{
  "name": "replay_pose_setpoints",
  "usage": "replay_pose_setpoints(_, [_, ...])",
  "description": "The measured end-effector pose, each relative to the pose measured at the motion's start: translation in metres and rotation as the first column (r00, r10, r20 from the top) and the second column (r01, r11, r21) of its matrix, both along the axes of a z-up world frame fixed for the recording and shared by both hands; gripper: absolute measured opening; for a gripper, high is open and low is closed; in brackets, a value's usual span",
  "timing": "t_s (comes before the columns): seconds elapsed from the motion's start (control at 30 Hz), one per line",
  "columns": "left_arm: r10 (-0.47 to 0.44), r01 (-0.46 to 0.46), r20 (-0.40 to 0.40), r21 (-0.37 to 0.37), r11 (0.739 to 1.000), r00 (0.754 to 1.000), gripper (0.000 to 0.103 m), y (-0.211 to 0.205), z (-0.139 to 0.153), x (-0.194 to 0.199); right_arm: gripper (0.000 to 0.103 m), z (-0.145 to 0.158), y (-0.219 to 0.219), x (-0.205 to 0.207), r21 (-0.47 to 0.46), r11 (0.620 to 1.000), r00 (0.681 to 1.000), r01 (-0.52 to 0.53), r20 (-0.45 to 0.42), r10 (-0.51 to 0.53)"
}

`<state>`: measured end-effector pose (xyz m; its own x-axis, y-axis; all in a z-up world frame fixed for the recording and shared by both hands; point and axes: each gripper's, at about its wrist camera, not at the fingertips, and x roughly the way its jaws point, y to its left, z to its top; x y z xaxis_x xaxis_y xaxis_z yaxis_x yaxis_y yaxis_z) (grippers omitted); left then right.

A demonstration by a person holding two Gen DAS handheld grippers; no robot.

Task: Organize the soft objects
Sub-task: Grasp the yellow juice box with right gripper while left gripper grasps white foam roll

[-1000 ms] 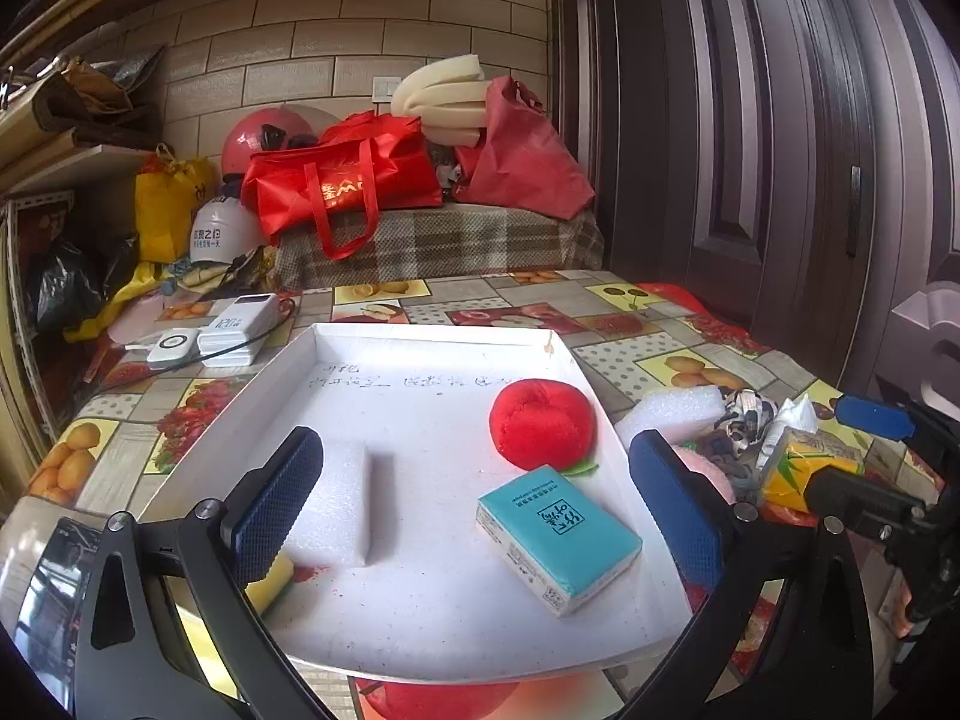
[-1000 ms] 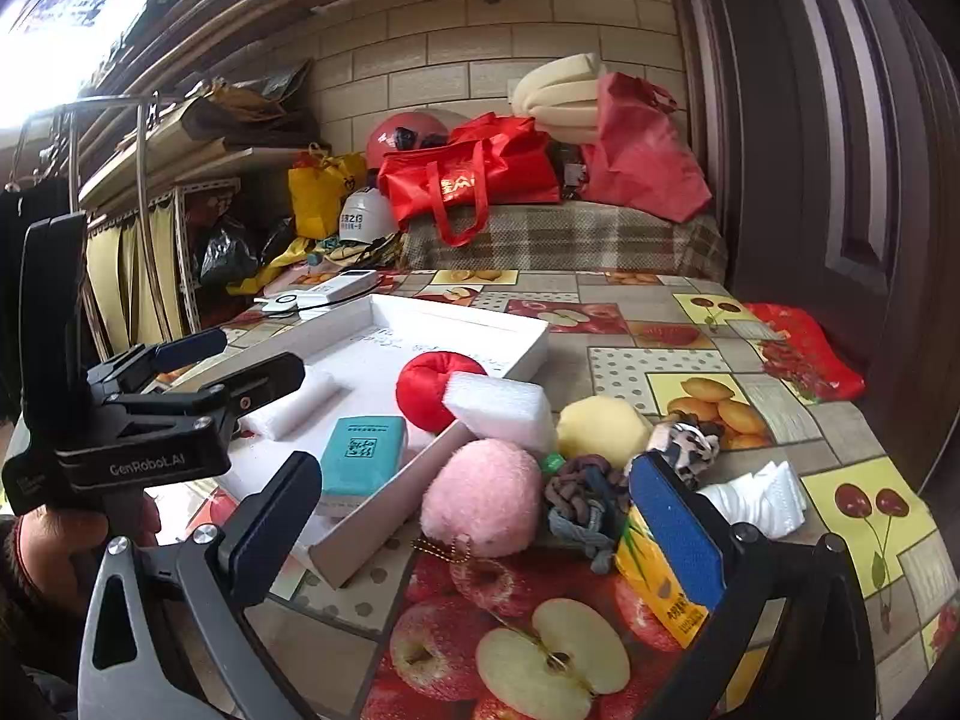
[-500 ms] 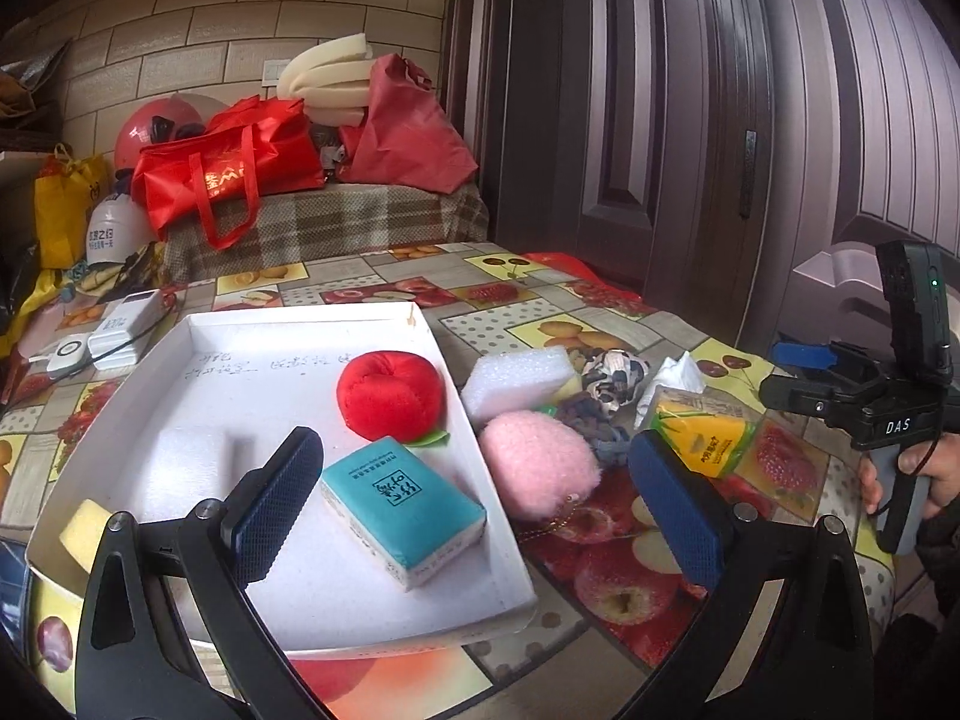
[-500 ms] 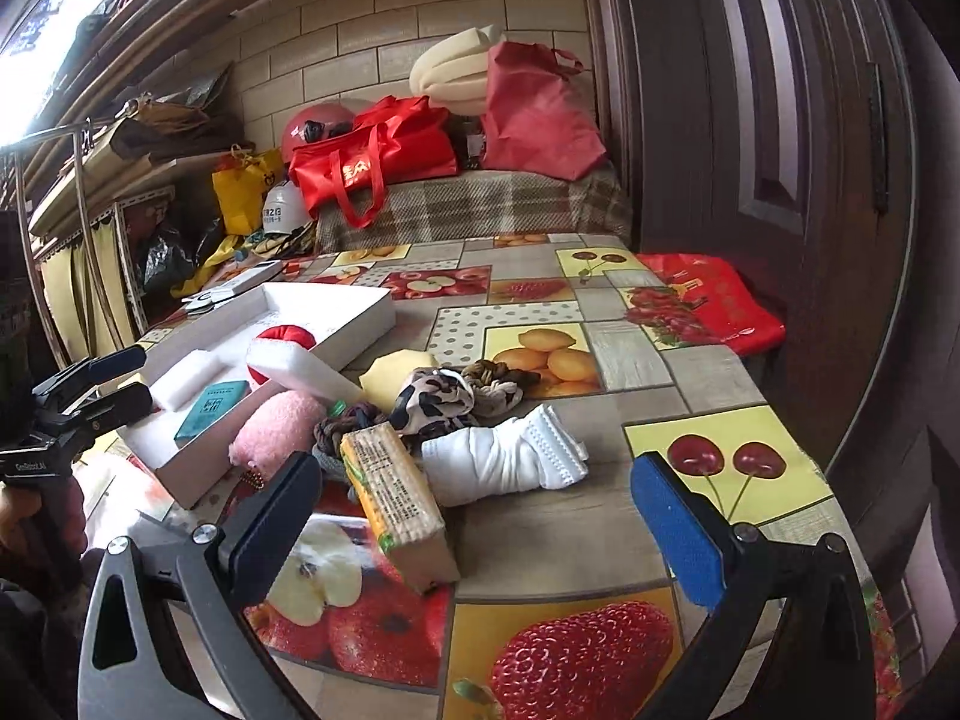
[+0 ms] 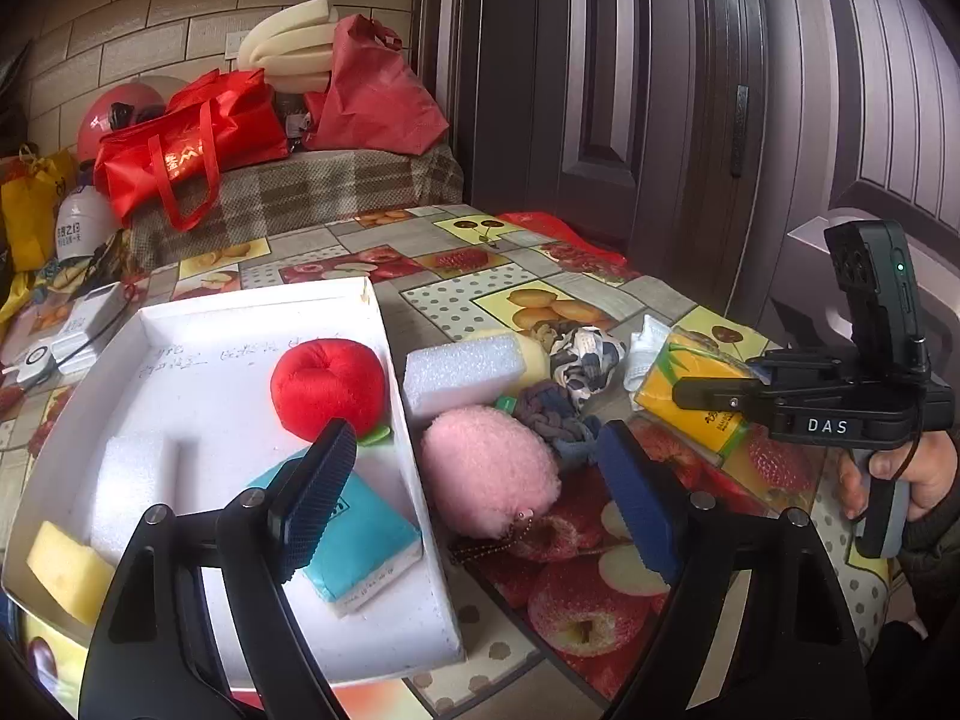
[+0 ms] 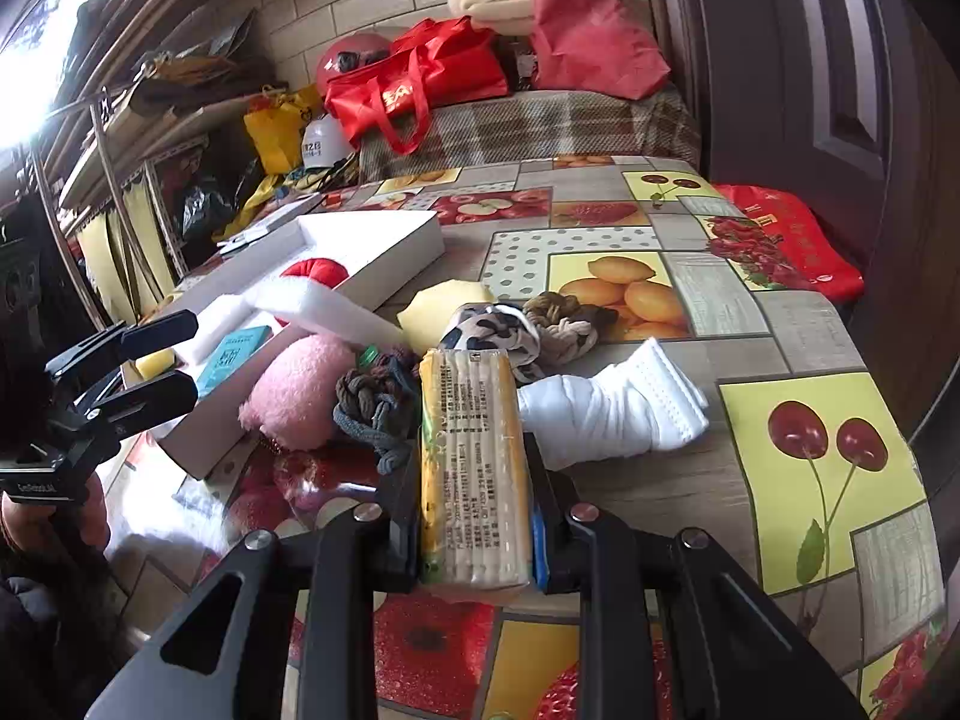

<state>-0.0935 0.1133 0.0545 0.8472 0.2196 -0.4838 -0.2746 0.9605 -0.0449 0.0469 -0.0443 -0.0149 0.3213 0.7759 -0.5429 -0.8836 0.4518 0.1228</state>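
Note:
My left gripper (image 5: pixel 474 498) hovers low over the pink pompom (image 5: pixel 489 471), which lies on the table just right of the white tray (image 5: pixel 384 312). Its jaws are closing with the pompom between them, and the pads do not touch it. My right gripper (image 6: pixel 474 480) is shut on the yellow tissue pack (image 6: pixel 474 456), which rests on the table. The tray holds a red plush apple (image 5: pixel 327 387), a teal tissue pack (image 5: pixel 360 546), a white foam block (image 5: pixel 129 480) and a yellow sponge (image 5: pixel 63 570).
Between the grippers lie another white foam block (image 5: pixel 462 369), a grey braided scrunchie (image 5: pixel 555 414), a spotted scrunchie (image 5: pixel 585 357), a brown scrunchie (image 6: pixel 564 312) and a rolled white cloth (image 6: pixel 606 408). Red bags (image 5: pixel 192 150) sit on a bench behind. A dark door (image 5: pixel 660 120) stands at the right.
The left gripper swung right from over the tray to the pink pompom, and its jaws narrowed. The right gripper moved in and closed on the yellow tissue pack.

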Motion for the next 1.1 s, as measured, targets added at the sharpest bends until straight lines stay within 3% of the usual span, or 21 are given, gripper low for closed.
replay_pose_setpoints(0.13, [0.089,-0.087,-0.039,0.056,0.995,0.995,0.084,-0.001,0.011,0.034,0.025,0.001,0.000,0.005,0.013,1.000,0.999,-0.001,-0.034,0.001])
replay_pose_setpoints(0.3, [0.182,-0.174,-0.106,0.085,0.981,0.977,0.084,-0.004,0.001,0.069,0.025,0.003,-0.001,0.007,0.036,0.999,0.999,-0.006,-0.037,0.007])
replay_pose_setpoints(0.47, [0.237,-0.230,-0.151,0.060,0.971,0.960,0.084,0.008,-0.008,0.085,0.025,0.004,0.000,0.010,0.046,0.999,0.999,-0.009,-0.047,0.011])
replay_pose_setpoints(0.5, [0.233,-0.228,-0.167,0.046,0.972,0.958,0.080,0.010,-0.011,0.087,0.025,0.004,0.000,0.010,0.046,0.999,0.999,-0.010,-0.046,0.012])
replay_pose_setpoints(0.57, [0.204,-0.203,-0.192,0.025,0.979,0.960,0.051,0.012,-0.018,0.088,0.025,0.004,0.001,0.009,0.046,0.999,0.999,-0.014,-0.044,0.016])
replay_pose_setpoints(0.73, [0.139,-0.137,-0.047,0.047,0.989,0.989,0.050,-0.002,-0.010,0.058,0.025,0.009,-0.004,0.003,0.075,0.997,1.000,0.010,0.010,-0.011])
replay_pose_setpoints(0.87, [0.094,-0.103,0.106,0.086,0.991,0.990,0.050,-0.016,0.004,0.017,0.025,0.019,-0.014,-0.011,0.131,0.991,0.992,0.032,0.115,-0.047])
replay_pose_setpoints(1.0, [0.096,-0.118,0.167,0.124,0.985,0.981,0.050,-0.019,0.008,-0.012,0.025,0.028,-0.025,-0.029,0.204,0.978,0.971,0.043,0.221,-0.088])
replay_pose_setpoints(1.1, [0.124,-0.144,0.175,0.102,0.984,0.977,0.050,-0.010,0.006,-0.024,0.025,0.031,-0.031,-0.033,0.258,0.965,0.971,0.041,0.216,-0.100])
